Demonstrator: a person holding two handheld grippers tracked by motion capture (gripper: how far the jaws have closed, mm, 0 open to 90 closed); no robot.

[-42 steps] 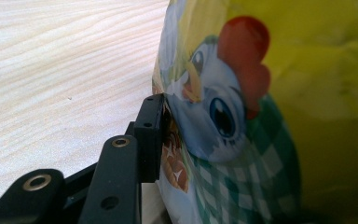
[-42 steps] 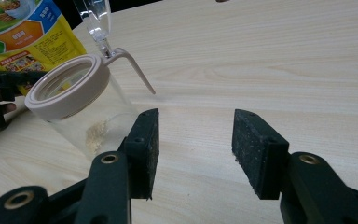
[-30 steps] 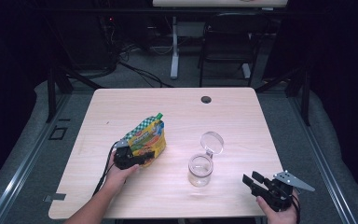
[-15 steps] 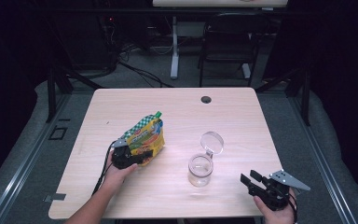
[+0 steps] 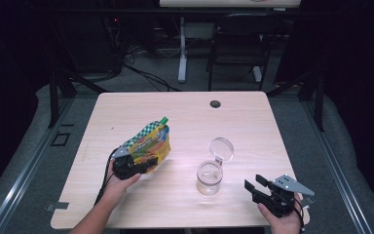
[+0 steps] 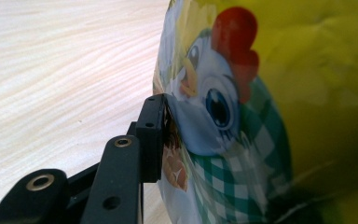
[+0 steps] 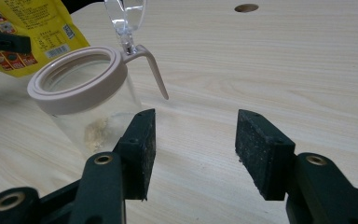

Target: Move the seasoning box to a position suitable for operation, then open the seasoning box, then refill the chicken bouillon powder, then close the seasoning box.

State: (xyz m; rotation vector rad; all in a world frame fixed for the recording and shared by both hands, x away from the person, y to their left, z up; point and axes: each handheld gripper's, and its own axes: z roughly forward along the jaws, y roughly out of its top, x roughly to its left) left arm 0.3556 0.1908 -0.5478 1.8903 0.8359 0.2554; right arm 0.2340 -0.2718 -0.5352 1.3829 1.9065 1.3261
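My fingers: left pair clamped on the snack bag (image 5: 148, 145), right pair spread wide and empty.

From above, my left gripper (image 5: 135, 165) grips the bag's lower edge, bag raised over the table (image 5: 185, 112), left of the jar (image 5: 209, 176). Up close, my left view catches a cartoon chicken with a red comb on green checks. My right gripper (image 7: 193, 151) looks at the jar, lid (image 7: 123, 14) flipped up, crumbs at the bottom; the bag's back label sits behind it, print too small to read.
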